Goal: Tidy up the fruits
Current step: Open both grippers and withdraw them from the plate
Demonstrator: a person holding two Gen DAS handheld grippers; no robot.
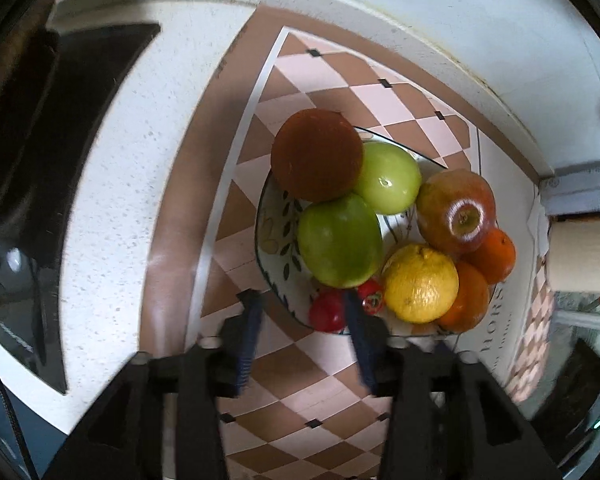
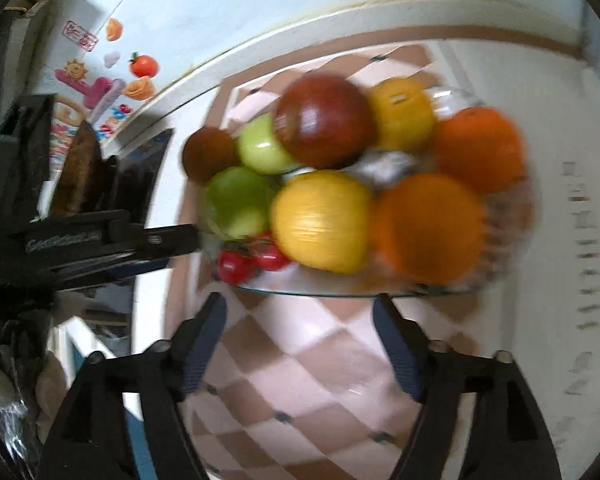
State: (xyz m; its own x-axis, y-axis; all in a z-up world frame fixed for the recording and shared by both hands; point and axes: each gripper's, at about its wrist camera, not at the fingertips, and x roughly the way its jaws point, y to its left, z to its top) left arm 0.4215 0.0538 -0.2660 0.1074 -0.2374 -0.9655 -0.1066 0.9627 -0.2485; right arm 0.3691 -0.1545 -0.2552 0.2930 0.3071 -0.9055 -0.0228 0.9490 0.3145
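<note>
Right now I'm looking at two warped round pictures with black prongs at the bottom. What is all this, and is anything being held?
There is no robot here: a person holds a two-finger gripper in each hand, and each gripper carries a wide-angle camera that looks along its fingers. One picture is from the left gripper, the other from the right gripper; the black prongs are their fingers. Both look down at a bowl of fruit on a checked cloth: green apples, a red apple, a lemon, oranges, small red fruits. Both grippers are open and hold nothing. The right view is blurred.
</note>
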